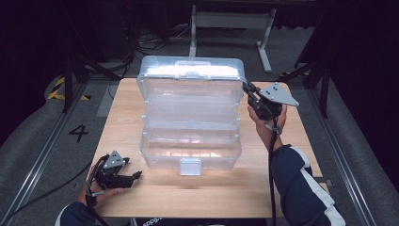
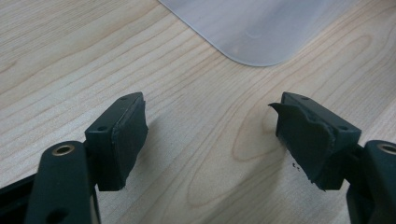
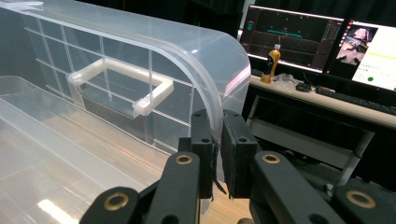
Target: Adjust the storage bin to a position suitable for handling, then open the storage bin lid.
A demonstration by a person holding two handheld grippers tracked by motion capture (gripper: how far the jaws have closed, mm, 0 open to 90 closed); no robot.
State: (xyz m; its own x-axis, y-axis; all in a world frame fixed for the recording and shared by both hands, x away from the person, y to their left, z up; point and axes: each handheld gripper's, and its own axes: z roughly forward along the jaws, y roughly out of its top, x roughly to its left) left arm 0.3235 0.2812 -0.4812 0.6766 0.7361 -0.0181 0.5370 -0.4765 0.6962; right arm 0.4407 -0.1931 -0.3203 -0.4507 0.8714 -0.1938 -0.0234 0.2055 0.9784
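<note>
Standing open in the middle of the desk, the clear plastic tiered storage box [image 1: 190, 127] has its lid [image 1: 190, 75] raised at the far edge, its stepped trays fanned toward you and its white front latch [image 1: 190, 165] facing the near edge. The lid's long axis runs left to right across the desk, and your right gripper [image 1: 249, 92] meets it at the right end: in the right gripper view the jaws stand nearly together, pinching the lid's curved rim [image 3: 215, 100] just below its rounded corner. Any coming swing of the lid, I judge, turns on that pinch, since the hinge line lies across from it and the lid would pivot about the box's far side. Your right hand is plainly the nearer one.

Your left gripper [image 1: 136, 175] rests low by the near left corner of the desk, jaws spread wide and holding nothing, with a rounded base corner of the box [image 2: 254, 32] just ahead of it.

How deep the rim sits between the pads is hard to make out, and glare on the lid hides the hinge. The white handle [image 3: 119, 84] shows through the lid wall.
</note>
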